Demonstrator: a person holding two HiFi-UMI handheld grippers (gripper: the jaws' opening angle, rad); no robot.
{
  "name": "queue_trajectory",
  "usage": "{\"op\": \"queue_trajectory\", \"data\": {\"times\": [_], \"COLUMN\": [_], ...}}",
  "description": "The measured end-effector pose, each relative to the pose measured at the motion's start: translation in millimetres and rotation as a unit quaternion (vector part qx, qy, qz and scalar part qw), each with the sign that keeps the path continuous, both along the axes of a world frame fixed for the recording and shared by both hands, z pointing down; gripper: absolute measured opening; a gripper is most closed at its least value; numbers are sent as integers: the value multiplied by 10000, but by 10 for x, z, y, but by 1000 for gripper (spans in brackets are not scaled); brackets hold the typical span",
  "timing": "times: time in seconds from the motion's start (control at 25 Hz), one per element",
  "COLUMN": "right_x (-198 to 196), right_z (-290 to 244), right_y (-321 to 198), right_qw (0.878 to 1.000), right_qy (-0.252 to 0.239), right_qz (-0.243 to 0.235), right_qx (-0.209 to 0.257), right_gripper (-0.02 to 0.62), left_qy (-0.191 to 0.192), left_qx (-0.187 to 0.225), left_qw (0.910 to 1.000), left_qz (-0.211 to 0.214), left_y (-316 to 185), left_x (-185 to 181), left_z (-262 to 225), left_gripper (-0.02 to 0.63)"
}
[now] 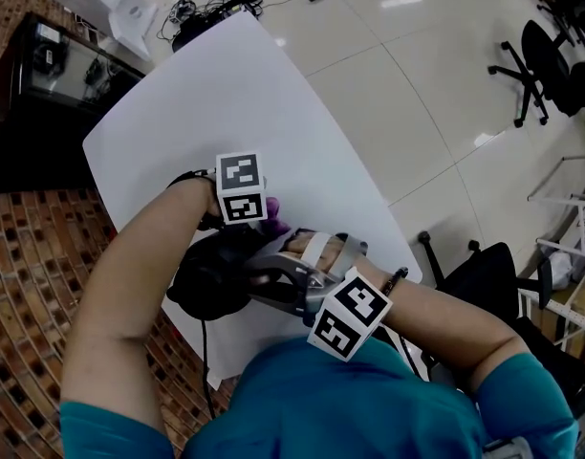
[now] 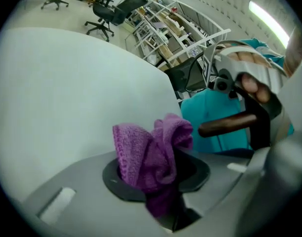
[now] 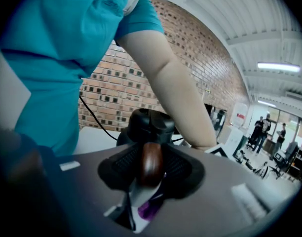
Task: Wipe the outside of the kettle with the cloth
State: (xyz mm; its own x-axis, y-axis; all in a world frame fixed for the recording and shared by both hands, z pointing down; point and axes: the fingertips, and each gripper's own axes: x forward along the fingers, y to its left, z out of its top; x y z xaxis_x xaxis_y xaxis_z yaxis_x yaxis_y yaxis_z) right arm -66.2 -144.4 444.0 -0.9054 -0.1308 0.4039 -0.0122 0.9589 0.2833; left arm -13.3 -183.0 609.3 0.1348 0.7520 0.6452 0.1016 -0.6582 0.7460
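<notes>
Kettle (image 1: 208,280), black and rounded, on a white table (image 1: 235,94), directly ahead of the right claw (image 3: 151,171) and just below the tip of the left claw (image 2: 158,181). Right claw pinching the kettle's brown handle (image 3: 151,157), one dark ribbed pad pressed to each side, black kettle body rising just beyond the pads. Scrap of purple showing under the handle, low between those jaws. Left claw pressed tight on a purple cloth (image 2: 148,152), bunched folds standing up out of the jaws, lower end tucked down between them. Brown handle ahead and to the right of the left claw, near the cloth but apart from it in that claw's own view. Contact between cloth and kettle body impossible to judge. Both claws close together, tips angled toward each other over the kettle. Bare left arm (image 3: 175,88) arching above the right claw, teal shirt (image 3: 57,43) to its left. Brick-patterned surface (image 1: 34,247) off to the left claw's outer side, past the table edge. Office chairs (image 2: 109,14) far ahead of the left claw, beyond the table.
</notes>
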Motion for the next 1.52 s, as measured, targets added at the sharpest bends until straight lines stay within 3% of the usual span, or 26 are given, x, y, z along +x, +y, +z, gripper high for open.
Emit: {"op": "queue_trajectory", "data": {"times": [0.08,0.12,0.16,0.2,0.24,0.28,0.32,0.44,0.52,0.56,0.6,0.68,0.8,0.84,0.96,1.04,1.08,1.24,1.44,1.52], "right_x": [0,1,1,-1,-4,-7,-10,-20,-21,-19,-13,7,19,16,0,-11,-14,-17,-21,-25], "right_z": [2,2,2,3,5,8,9,13,17,17,16,8,-4,-1,14,12,12,24,31,34], "right_y": [-11,-25,-38,-44,-45,-44,-44,-35,-34,-35,-33,-25,-52,-63,-63,-66,-66,-61,-71,-70], "right_qw": [10000,10000,10000,10000,9999,9999,9999,9998,9996,9995,9994,9992,9990,9989,9985,9983,9983,9980,9978,9977], "right_qy": [42,61,77,91,104,118,133,186,239,268,293,333,420,456,546,576,588,627,653,666], "right_qz": [11,19,25,27,26,26,26,1,-41,-63,-84,-118,-120,-97,-32,-18,-17,-39,-66,-94], "right_qx": [5,10,11,3,-13,-32,-49,-107,-133,-142,-151,-161,-114,-98,-62,-38,-30,-20,65,92], "right_gripper": [121,121,121,121,121,121,121,121,121,121,121,121,121,121,121,121,121,121,120,120], "left_qy": [445,724,1005,1272,1522,1765,2007,2708,3033,3058,3022,2935,2699,2589,2434,2507,2534,2552,2844,2765], "left_qx": [362,569,799,1068,1376,1713,2063,2929,3000,2859,2591,1720,299,-60,-682,-894,-919,-958,-965,-1013], "left_qw": [9974,9917,9806,9635,9409,9126,8777,7523,6815,6541,6322,5969,5307,5144,4854,4588,4499,4254,4055,4045], "left_qz": [-448,-901,-1481,-2098,-2693,-3267,-3831,-5243,-5946,-6300,-6647,-7266,-8029,-8175,-8370,-8477,-8514,-8630,-8634,-8658], "left_y": [-199,-385,-604,-818,-999,-1133,-1216,-1024,-565,-295,-14,525,970,1034,1039,880,798,556,446,457], "left_x": [14,3,-38,-121,-250,-414,-602,-1175,-1435,-1526,-1565,-1433,-1077,-932,-521,-357,-292,-134,-84,-82], "left_z": [-85,-201,-370,-583,-829,-1098,-1387,-2224,-2535,-2540,-2455,-2150,-1544,-1353,-972,-869,-832,-679,-575,-482], "left_gripper": [126,126,126,126,126,126,126,126,127,127,127,126,127,127,126,126,126,127,129,129]}}
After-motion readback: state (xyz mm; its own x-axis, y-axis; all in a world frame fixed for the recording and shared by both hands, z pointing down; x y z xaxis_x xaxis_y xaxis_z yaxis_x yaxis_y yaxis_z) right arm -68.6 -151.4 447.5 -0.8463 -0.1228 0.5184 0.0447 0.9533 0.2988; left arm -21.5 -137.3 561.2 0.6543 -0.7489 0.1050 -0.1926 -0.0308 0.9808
